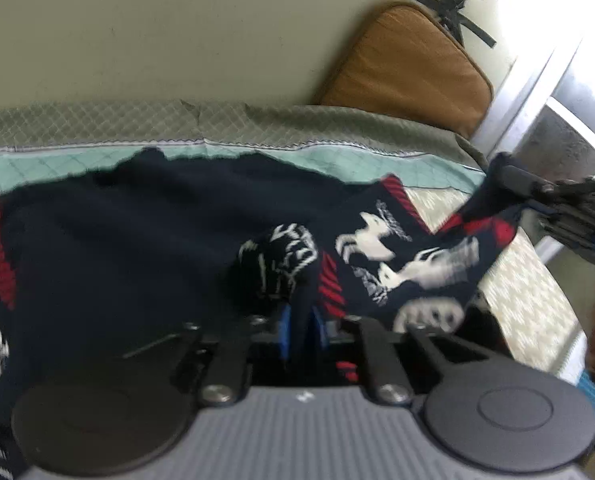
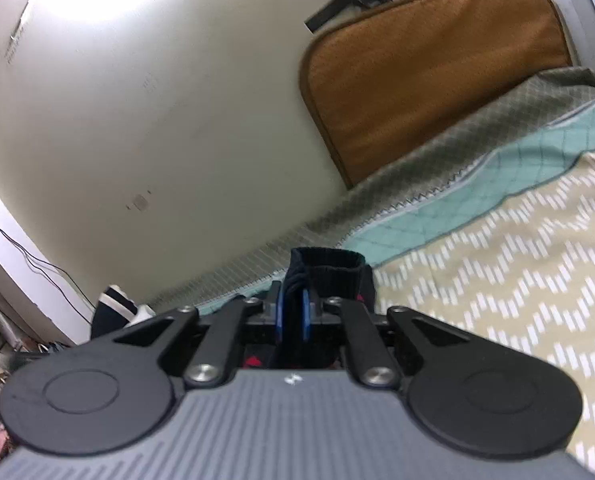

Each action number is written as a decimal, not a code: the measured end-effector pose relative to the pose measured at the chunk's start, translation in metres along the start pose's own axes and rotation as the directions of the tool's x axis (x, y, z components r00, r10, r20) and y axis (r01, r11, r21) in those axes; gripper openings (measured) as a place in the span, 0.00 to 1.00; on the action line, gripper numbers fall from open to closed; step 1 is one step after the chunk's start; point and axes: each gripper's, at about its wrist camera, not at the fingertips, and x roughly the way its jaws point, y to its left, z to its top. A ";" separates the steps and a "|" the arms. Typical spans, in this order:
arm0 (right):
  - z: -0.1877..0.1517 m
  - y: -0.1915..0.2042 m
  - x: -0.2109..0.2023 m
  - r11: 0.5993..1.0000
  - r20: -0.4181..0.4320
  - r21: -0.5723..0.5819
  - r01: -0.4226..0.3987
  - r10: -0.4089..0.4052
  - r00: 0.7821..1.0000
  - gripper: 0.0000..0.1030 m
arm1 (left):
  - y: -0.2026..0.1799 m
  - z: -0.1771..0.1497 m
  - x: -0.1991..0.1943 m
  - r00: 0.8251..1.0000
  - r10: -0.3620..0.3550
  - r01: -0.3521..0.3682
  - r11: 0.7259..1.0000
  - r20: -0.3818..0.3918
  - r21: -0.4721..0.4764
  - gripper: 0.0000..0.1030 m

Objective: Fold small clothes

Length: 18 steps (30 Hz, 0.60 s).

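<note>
A small navy knit sweater (image 1: 137, 236) with red ribbed trim and white animal figures hangs spread above the bed. My left gripper (image 1: 300, 320) is shut on a bunched fold of it near its middle. My right gripper (image 2: 293, 312) is shut on a dark ribbed edge of the sweater (image 2: 329, 272). In the left wrist view the right gripper (image 1: 513, 184) shows at the right, pinching the sweater's far corner and holding it up.
The bed cover (image 2: 497, 280) is beige with white chevron dashes, with a teal and grey quilted band (image 1: 257, 136) along the wall. An orange cushion (image 2: 429, 80) leans on the wall. A window frame (image 1: 537, 92) stands at the right. Striped clothing (image 2: 115, 308) lies at the left.
</note>
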 end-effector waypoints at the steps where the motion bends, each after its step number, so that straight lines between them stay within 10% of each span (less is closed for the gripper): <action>1: 0.001 0.001 -0.004 1.000 0.018 -0.003 -0.019 0.019 1.000 0.12 | 0.002 0.005 -0.007 0.999 0.012 -0.012 1.000 0.051 -0.005 0.09; 6: -0.002 0.002 -0.002 0.997 0.059 -0.012 -0.077 0.077 0.995 0.16 | 0.010 0.020 -0.037 0.931 0.175 -0.179 0.984 0.319 -0.015 0.18; 10: -0.037 0.001 0.040 0.947 -0.107 -0.225 0.229 -0.257 0.960 0.18 | 0.016 0.007 0.010 0.966 0.234 -0.242 0.967 0.109 0.074 0.45; 18: -0.038 -0.004 -0.009 0.979 -0.020 -0.115 0.170 -0.173 0.985 0.35 | 0.029 -0.011 -0.040 0.952 0.225 -0.230 0.973 0.210 -0.002 0.61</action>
